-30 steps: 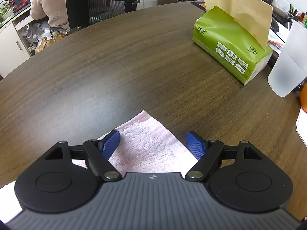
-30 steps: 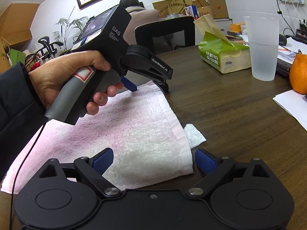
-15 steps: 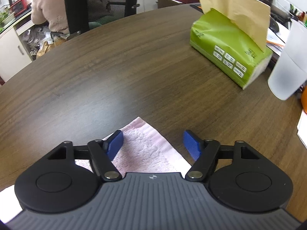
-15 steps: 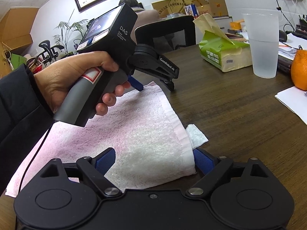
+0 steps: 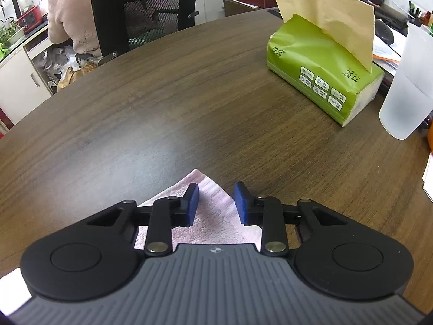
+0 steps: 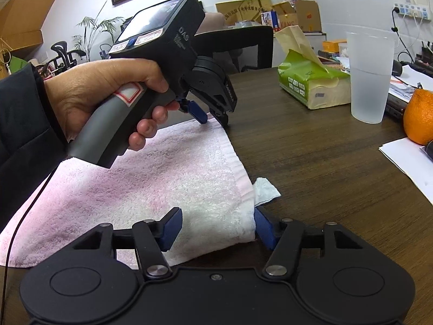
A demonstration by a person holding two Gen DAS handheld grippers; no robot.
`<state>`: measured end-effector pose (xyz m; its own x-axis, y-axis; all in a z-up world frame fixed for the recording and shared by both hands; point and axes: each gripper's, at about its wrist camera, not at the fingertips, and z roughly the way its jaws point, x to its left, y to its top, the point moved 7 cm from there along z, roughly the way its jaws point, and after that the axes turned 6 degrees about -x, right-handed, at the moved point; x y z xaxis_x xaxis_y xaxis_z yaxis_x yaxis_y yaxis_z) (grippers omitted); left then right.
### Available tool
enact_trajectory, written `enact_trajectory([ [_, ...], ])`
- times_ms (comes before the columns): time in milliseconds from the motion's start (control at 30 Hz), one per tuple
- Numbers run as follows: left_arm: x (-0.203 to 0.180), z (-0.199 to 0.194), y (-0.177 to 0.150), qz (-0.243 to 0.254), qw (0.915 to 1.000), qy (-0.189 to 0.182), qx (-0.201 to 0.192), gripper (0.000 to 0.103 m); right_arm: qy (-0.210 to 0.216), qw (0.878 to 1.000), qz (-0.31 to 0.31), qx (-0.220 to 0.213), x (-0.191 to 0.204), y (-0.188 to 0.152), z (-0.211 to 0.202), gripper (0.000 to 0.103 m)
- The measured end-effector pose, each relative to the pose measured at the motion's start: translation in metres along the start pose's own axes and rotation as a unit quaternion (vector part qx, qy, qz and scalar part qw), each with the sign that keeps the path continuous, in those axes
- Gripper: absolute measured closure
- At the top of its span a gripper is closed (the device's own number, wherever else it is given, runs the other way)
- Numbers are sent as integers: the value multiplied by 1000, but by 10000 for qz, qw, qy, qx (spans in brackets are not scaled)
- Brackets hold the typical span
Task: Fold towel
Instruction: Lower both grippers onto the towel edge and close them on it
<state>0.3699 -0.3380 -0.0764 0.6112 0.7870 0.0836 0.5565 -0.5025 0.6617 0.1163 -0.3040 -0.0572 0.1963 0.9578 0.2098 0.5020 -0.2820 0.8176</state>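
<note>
Pink towel (image 6: 140,184) lies flat on the dark wood worktop (image 6: 311,162), 1 folded layer w/ a white tag (image 6: 266,189) poking out at its right edge. In the left wrist view only 1 corner (image 5: 205,187) shows; the rest is hidden under the device body.

Left gripper (image 5: 216,203): fingers closing, far corner of the towel between the blue pads, a gap each side, not yet pinched. In the right wrist view a hand (image 6: 108,100) holds it; fingertips partly hidden behind its head.

Right gripper (image 6: 216,230): fingers closing over the near right corner; right pad at the towel's edge, left pad resting on the cloth. Can't tell if it's clamped.

1 green tissue pack (image 6: 311,84), 1 frosted cup (image 6: 370,78), 1 orange (image 6: 419,116) cut off at frame edge, papers (image 6: 406,162) far right. Bare worktop between towel and these.

1 person (image 5: 70,19) seated beyond, mostly hidden by a chair (image 5: 146,10).
</note>
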Motion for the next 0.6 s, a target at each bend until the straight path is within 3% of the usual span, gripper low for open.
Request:
enact_trajectory([
  [133,5,0,0,-79,9997,246,39,71,8,10000,-83,26,2,0,0,46],
  [267,9,3,-2,-316,9989,347,23,30,39,9999,-124,53,2,0,1,46],
  [333,13,4,-3,-431,9984,356,-34,29,53,9999,-143,76,1,0,2,46],
  [400,14,5,-2,-531,9982,264,-27,39,74,9998,-135,88,0,1,2,46],
  [467,13,3,1,-442,9986,287,-40,71,95,9999,-89,89,-1,1,2,47],
  [533,10,2,2,-297,9989,357,-44,87,133,9999,-13,93,-3,2,1,63],
  [600,7,2,2,-177,9988,443,-80,94,157,9998,42,109,-3,3,2,79],
])
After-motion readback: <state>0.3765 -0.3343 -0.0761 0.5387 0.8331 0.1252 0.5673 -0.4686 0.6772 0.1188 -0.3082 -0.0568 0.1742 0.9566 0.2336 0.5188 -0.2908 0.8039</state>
